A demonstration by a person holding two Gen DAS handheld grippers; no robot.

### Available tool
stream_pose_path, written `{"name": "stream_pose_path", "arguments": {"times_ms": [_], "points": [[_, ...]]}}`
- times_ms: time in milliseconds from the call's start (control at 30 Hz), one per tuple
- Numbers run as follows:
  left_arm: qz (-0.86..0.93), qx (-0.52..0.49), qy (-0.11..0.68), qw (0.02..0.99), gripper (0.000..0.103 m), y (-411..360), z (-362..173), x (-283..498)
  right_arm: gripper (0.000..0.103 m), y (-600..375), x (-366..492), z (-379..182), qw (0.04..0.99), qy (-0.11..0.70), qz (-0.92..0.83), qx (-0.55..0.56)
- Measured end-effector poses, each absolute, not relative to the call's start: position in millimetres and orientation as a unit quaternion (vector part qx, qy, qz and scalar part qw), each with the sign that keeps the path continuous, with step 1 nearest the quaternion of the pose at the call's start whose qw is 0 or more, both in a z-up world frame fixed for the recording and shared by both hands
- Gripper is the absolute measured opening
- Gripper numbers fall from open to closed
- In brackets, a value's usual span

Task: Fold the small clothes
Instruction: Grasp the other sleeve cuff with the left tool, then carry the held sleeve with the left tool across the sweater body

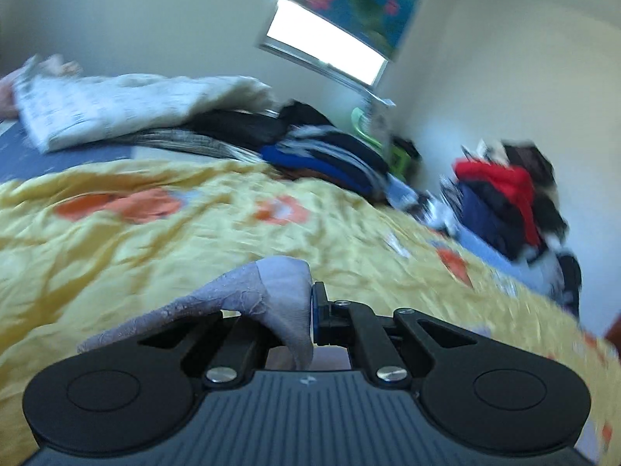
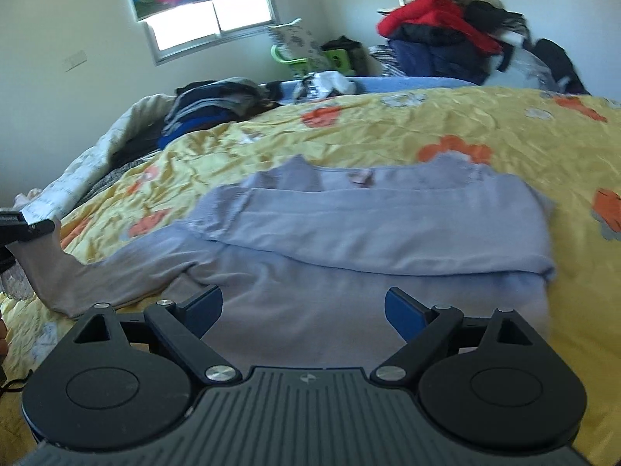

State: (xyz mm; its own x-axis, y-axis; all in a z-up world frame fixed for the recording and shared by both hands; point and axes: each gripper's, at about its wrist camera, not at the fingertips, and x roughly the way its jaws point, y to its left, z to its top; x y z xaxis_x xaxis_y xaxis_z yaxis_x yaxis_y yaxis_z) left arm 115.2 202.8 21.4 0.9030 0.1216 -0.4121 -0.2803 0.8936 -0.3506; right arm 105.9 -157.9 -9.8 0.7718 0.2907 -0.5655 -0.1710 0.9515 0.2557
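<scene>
A lavender long-sleeved top (image 2: 368, 225) lies partly folded on the yellow flowered bedspread (image 2: 388, 132). Its left sleeve (image 2: 116, 272) stretches out to the left, ending in a lace cuff. My left gripper (image 1: 308, 310) is shut on that sleeve end (image 1: 271, 291), which drapes over its fingers and is lifted off the bed. The same gripper (image 2: 23, 229) shows at the left edge of the right wrist view, holding the cuff up. My right gripper (image 2: 302, 310) hovers open over the top's lower body, blue pads wide apart with nothing pinched between them.
A pile of dark and blue clothes (image 2: 217, 105) and a white quilt (image 1: 116, 105) lie on the bed's far side. A heap with a red jacket (image 2: 434, 19) stands in the right corner. A window (image 2: 209, 23) and green stool (image 2: 299, 58) are behind.
</scene>
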Motion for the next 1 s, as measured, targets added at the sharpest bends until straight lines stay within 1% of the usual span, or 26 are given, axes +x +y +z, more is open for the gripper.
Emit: {"name": "stream_pose_path", "arguments": {"times_ms": [100, 200, 433, 767, 1000], "points": [[0.077, -0.138, 0.231, 0.960, 0.004, 164.9, 20.2, 139.0, 0.092, -168.3, 105.5, -12.3, 0.938, 0.314, 0.110, 0.099], [0.070, -0.063, 0.242, 0.966, 0.004, 126.0, 12.0, 152.3, 0.093, -176.0, 103.8, -12.8, 0.940, 0.312, 0.099, 0.100], [0.052, 0.011, 0.265, 0.963, 0.004, 75.6, -5.8, 169.3, 0.093, -193.4, 99.2, -15.5, 0.940, 0.313, 0.084, 0.107], [0.054, 0.050, 0.264, 0.962, 0.004, 59.2, -5.4, 180.4, 0.093, -220.1, 93.6, -22.7, 0.939, 0.315, 0.058, 0.127], [0.047, 0.058, 0.261, 0.963, 0.004, 47.9, 2.5, 188.1, 0.093, -225.0, 90.5, -25.4, 0.939, 0.314, 0.056, 0.126]]}}
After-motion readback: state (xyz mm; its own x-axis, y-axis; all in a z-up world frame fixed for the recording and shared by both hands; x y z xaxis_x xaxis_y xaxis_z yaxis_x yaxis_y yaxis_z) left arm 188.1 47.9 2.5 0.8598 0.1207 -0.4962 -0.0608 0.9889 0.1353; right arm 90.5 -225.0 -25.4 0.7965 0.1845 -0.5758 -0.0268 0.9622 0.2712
